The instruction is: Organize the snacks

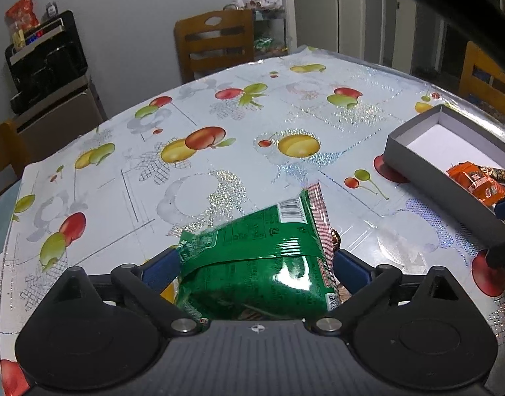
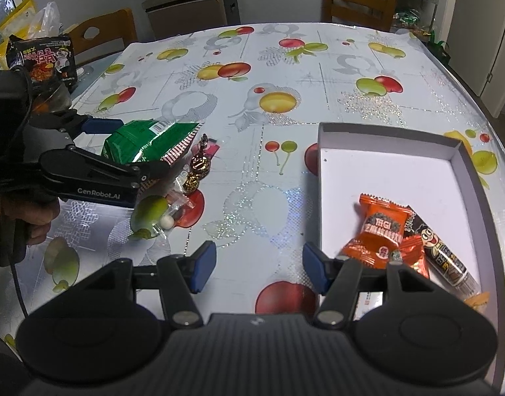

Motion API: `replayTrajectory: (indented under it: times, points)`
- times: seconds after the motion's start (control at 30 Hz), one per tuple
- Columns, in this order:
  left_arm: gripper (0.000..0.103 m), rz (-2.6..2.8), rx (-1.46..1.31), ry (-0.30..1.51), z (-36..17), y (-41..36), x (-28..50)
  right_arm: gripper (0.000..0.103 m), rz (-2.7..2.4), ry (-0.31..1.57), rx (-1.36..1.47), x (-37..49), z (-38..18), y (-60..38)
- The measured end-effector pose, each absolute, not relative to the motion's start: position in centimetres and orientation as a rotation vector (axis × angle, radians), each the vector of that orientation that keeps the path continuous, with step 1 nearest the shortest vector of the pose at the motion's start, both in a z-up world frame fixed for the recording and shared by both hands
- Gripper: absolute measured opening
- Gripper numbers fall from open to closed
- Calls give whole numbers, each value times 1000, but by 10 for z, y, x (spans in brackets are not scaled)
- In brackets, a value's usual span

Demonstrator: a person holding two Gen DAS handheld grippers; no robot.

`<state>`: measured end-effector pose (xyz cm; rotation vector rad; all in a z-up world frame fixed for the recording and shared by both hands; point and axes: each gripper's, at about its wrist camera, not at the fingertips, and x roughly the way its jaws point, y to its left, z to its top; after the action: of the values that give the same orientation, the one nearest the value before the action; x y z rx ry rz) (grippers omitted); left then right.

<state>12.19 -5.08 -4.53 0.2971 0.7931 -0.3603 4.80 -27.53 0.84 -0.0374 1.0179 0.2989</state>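
- Nearest the right wrist camera, the right gripper (image 2: 259, 269) hangs over the table with its blue pads wide apart and nothing between them; its right pad sits at the near-left corner of the box.
- Table (image 2: 285, 99): covered by a glossy white cloth printed with apples, cherries and yellow fruit; wooden chairs stand around it.
- Grey box (image 2: 463, 161): an open shallow tray with a white floor, on the right side of the table, its far half bare.
- Left gripper (image 1: 255, 264): closed onto the green bag, one blue pad pressed to each side of it. From the right wrist view its black body reads "GenRobot.AI", and the person's hand (image 2: 24, 221) grips the handle.
- Green bag (image 1: 262, 264): a shiny green snack pouch with a white barcode label and a red-and-white checked edge, lifted above the small pile of sweets at the left of the table. Its fine print is too small to read.
- Noodle packet (image 2: 43, 59): black with red and white lettering and a cartoon figure, at the far-left table edge.
- Orange packet (image 2: 382, 231): lies in the near end of the box; its dark label carries lettering I cannot read surely.
- Black stick snack (image 2: 440, 254): with a cartoon face, just beside the orange packet, touching it.
- Gold-wrapped sweets (image 2: 196, 171): on the cloth under the bag, beside a clear wrapper.
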Motion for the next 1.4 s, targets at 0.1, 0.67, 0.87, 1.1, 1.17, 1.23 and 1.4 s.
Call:
replayTrajectory:
  times: [0.1, 0.67, 0.87, 1.1, 1.17, 1.23, 1.4]
  points:
    - [98, -356, 284, 831, -55, -49, 126, 59, 298, 1017, -38, 48, 8, -275]
    - [78, -350, 167, 810, -46, -32, 113, 59, 351, 1008, -22, 60, 4, -264]
    - [78, -326, 163, 797, -36, -21, 101, 59, 421, 997, -31, 66, 1, -241]
    - [78, -299, 163, 800, -27, -5, 91, 59, 506, 989, -48, 71, -7, -207]
    - [78, -293, 162, 801, -26, 0, 88, 59, 517, 990, -51, 73, -10, -199]
    - [78, -292, 163, 803, -25, 3, 85, 59, 519, 996, -57, 75, -15, -193]
    - [78, -298, 174, 804, -23, 10, 80, 59, 518, 999, -66, 81, -26, -178]
